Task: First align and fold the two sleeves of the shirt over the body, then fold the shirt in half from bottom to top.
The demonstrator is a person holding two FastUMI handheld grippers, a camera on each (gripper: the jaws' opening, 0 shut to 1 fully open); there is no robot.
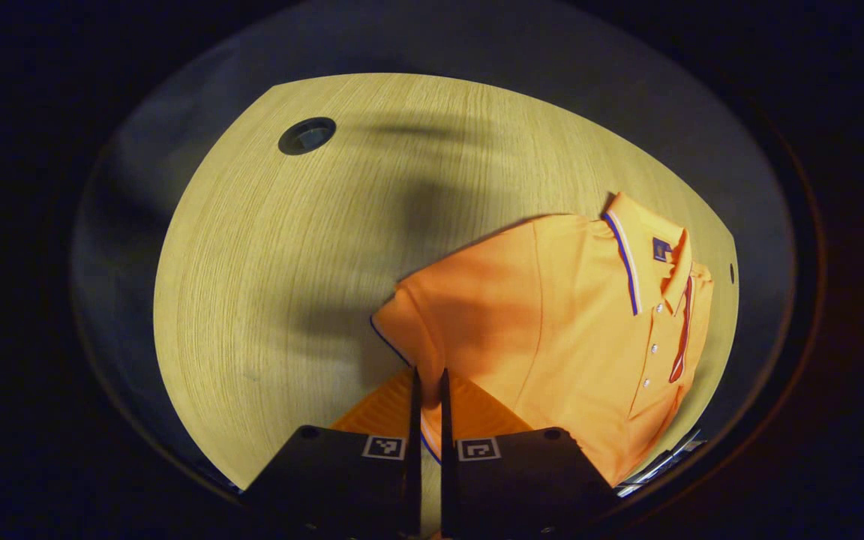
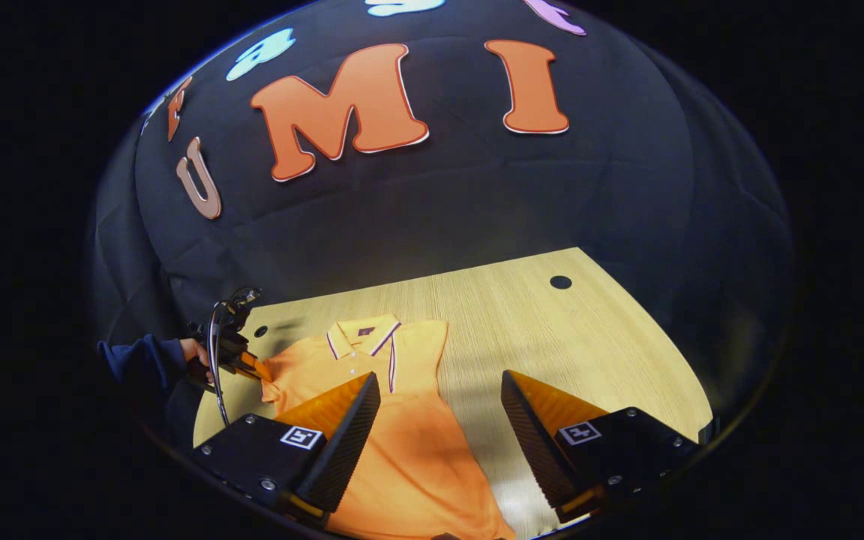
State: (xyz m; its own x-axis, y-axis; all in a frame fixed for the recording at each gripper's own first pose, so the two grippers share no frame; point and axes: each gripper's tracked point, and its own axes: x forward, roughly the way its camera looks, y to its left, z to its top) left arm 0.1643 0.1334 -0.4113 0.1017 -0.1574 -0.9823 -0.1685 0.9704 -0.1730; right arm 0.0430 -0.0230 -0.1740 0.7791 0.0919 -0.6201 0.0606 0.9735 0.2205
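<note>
plainly, the orange polo shirt point(image 2: 402, 420) lies flat on the wooden worktop point(image 2: 552, 330), collar toward the booth's dark wall and hem toward the right gripper's camera. it looks like light, limp knit: it should drape and crease wherever it is lifted, slide easily over the smooth wood, and drag the rest of the body along if pulled too fast. the sensible places to take hold are the hemmed sleeve cuffs and later the two bottom corners, where doubled fabric gives the fingers something to bite on.

in the left gripper view, the left gripper point(image 1: 427, 397) has its fingers drawn nearly together, a thin fold of the striped sleeve edge point(image 1: 402, 405) pinched between them at the shirt's shoulder side. the right gripper view agrees: farther off, that gripper point(image 2: 248, 365), held by a hand point(image 2: 193, 352) in a dark sleeve, sits at the sleeve tip at the shirt's far side. the right gripper point(image 2: 439, 420) hangs above the lower body of the shirt with fingers spread wide, gripping nothing and, as far as i can judge, touching nothing.
</note>
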